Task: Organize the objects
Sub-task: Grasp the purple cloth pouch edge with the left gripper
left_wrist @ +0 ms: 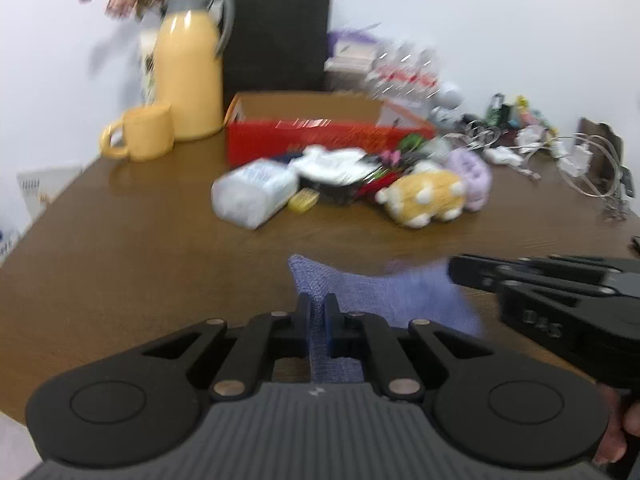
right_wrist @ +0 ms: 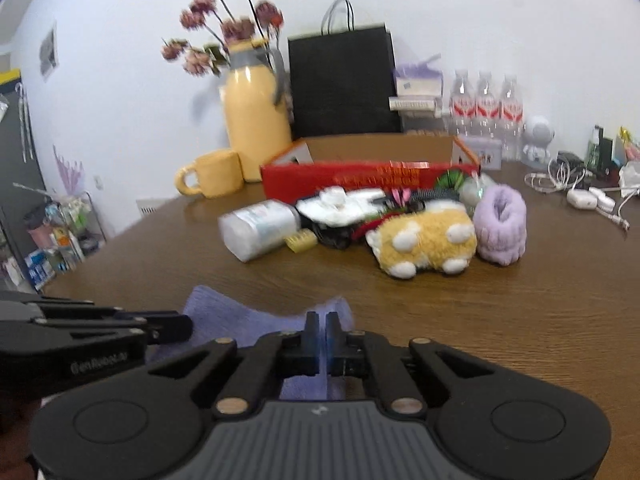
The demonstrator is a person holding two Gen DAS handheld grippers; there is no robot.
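Note:
A light purple knitted cloth (left_wrist: pixel 384 292) is held between both grippers just above the near part of the brown table (left_wrist: pixel 140 240). My left gripper (left_wrist: pixel 318 308) is shut on its left end. My right gripper (right_wrist: pixel 321 328) is shut on the cloth (right_wrist: pixel 240 316) at its right end; it also shows from the side in the left wrist view (left_wrist: pixel 456 272). Beyond lies a pile: a white wipes pack (right_wrist: pixel 260 230), a yellow plush (right_wrist: pixel 424 242), a purple scrunchie (right_wrist: pixel 500 224) and small items. An open red box (right_wrist: pixel 372 172) stands behind the pile.
A yellow jug (right_wrist: pixel 256 120) with dried flowers and a yellow mug (right_wrist: pixel 212 174) stand at the back left. A black paper bag (right_wrist: pixel 344 84), water bottles (right_wrist: pixel 486 100) and cables (right_wrist: pixel 580 196) line the back and right. A shelf (right_wrist: pixel 52 232) stands left of the table.

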